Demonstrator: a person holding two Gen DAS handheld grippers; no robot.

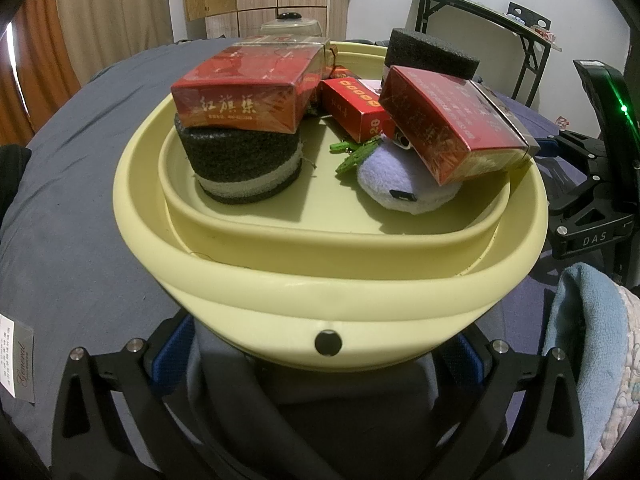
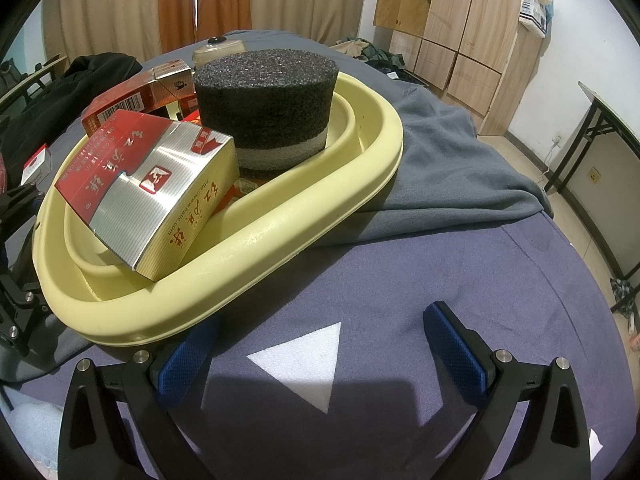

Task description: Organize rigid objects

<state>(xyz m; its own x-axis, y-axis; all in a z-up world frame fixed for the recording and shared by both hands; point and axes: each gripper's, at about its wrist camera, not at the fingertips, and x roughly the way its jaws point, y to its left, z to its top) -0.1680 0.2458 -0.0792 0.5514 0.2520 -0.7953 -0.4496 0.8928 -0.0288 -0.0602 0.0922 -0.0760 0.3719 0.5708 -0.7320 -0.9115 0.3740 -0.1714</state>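
Right wrist, purple bedspread, wooden wardrobe

Left gripper: black angular frame studded with silver screws. Right gripper: textured blue pads fitted.

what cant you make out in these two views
- Left gripper fingertips: left wrist view, hidden under the yellow basin.
- Purple plush top: left wrist view, covered by a red carton.
- Right gripper left pad tip: right wrist view, tucked beneath the basin rim.
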